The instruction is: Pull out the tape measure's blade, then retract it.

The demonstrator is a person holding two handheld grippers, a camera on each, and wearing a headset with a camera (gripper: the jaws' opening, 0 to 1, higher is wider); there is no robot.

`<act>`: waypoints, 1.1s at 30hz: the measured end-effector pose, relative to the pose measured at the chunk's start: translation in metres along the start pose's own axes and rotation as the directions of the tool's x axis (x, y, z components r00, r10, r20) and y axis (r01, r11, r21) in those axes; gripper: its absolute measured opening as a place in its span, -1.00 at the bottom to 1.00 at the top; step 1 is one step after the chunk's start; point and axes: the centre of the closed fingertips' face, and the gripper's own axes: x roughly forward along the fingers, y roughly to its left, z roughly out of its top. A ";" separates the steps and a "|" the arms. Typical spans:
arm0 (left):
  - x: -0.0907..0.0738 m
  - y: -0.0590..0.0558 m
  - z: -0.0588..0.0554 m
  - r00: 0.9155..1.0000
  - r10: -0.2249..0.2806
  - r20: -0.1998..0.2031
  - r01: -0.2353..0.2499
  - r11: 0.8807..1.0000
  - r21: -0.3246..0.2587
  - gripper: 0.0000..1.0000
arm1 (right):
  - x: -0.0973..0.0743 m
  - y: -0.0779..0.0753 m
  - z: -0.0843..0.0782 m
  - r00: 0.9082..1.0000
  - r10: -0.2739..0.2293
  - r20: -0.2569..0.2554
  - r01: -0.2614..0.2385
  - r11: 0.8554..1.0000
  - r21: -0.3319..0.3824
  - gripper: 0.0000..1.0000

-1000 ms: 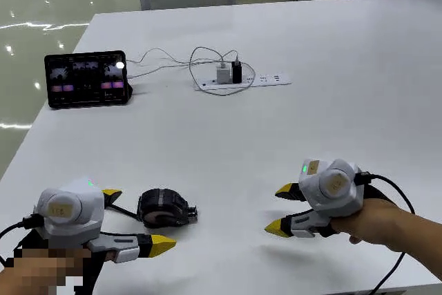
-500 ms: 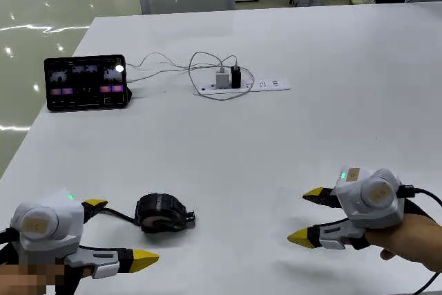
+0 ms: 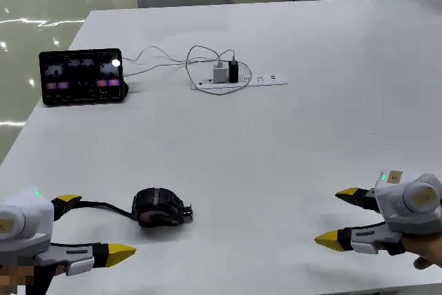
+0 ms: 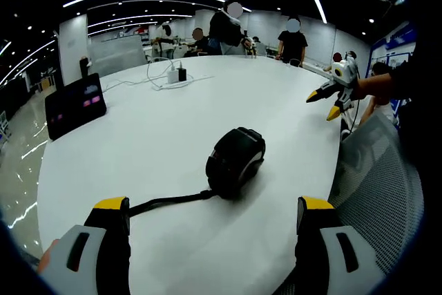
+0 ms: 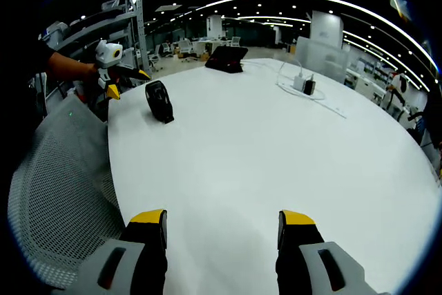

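Near the tape measure [image 3: 160, 206], the half-cropped left tool [image 3: 97, 224] gapes empty, the right tool [image 3: 335, 217] likewise.

Your tabletop [image 3: 276, 143] reads as smooth, matt white with barely any glare, while the floor [image 3: 34, 5] behind it is polished and mirror-glossy. The tape measure [image 3: 157, 206] has a black plastic case with a dull sheen. Your left hand-held gripper [image 3: 97, 226] and right hand-held gripper [image 3: 335, 216] are smooth white plastic shells.

The tape measure [image 3: 160, 206] is black, the table [image 3: 276, 136] white, the fingers [image 3: 330, 240] yellow-tipped.
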 end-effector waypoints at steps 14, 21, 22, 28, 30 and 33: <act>-0.018 0.012 -0.011 1.000 0.013 -0.021 -0.013 1.000 0.008 0.98 | -0.032 -0.010 -0.025 0.999 -0.047 -0.009 0.048 0.998 0.051 0.42; -0.020 0.012 -0.013 1.000 0.012 -0.029 -0.012 1.000 0.008 0.98 | -0.044 -0.016 -0.036 0.998 -0.064 -0.023 0.065 0.996 0.058 0.54; -0.020 0.012 -0.013 1.000 0.014 -0.027 -0.014 1.000 0.013 0.98 | -0.045 -0.017 -0.037 0.997 -0.071 -0.021 0.072 0.995 0.064 0.62; -0.020 0.013 -0.013 0.999 0.017 -0.034 -0.017 1.000 0.007 0.98 | -0.045 -0.015 -0.041 0.998 -0.066 -0.021 0.067 0.996 0.059 0.86; -0.020 0.012 -0.013 0.999 0.012 -0.037 -0.012 1.000 0.005 0.98 | -0.045 -0.013 -0.039 0.998 -0.058 -0.003 0.058 0.996 0.061 0.94; -0.021 0.014 -0.013 0.999 0.018 -0.037 -0.018 1.000 0.009 0.98 | -0.048 -0.010 -0.035 0.999 -0.051 0.012 0.050 0.996 0.068 0.98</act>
